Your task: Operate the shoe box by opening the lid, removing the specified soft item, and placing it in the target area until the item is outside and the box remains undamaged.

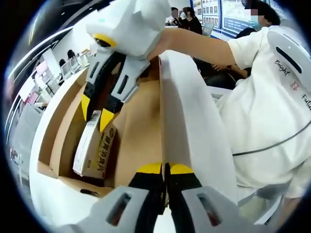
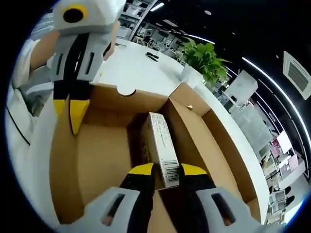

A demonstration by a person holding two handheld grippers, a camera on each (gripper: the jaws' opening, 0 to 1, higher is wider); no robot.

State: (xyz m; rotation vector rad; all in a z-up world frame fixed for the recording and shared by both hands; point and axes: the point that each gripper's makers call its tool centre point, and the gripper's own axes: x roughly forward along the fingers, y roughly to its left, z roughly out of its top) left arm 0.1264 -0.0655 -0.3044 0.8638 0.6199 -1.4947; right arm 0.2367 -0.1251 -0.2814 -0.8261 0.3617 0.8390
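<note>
Straddling small carton (image 2: 160, 141) w/ right gripper (image 2: 165, 171): jaws apart, one each side of near end, not yet closed. Carton inside open shoe box (image 2: 214, 141), long axis running straight ahead from jaws. Left gripper (image 1: 166, 168) pinched on raised lid (image 1: 187, 116), farther off.

— What sort of place is this?
— An open-plan office. A long white table (image 2: 141, 65) runs back under a dark ceiling with strip lights (image 2: 156, 7), and a potted plant (image 2: 206, 58) stands at its far edge.
— What else shows it?
— Seated people (image 1: 187, 18) gather by wall posters (image 1: 214, 10) in the left gripper view, with rows of white chairs (image 1: 73, 65) lining another table. A square ceiling vent (image 2: 297, 73) hangs overhead.
</note>
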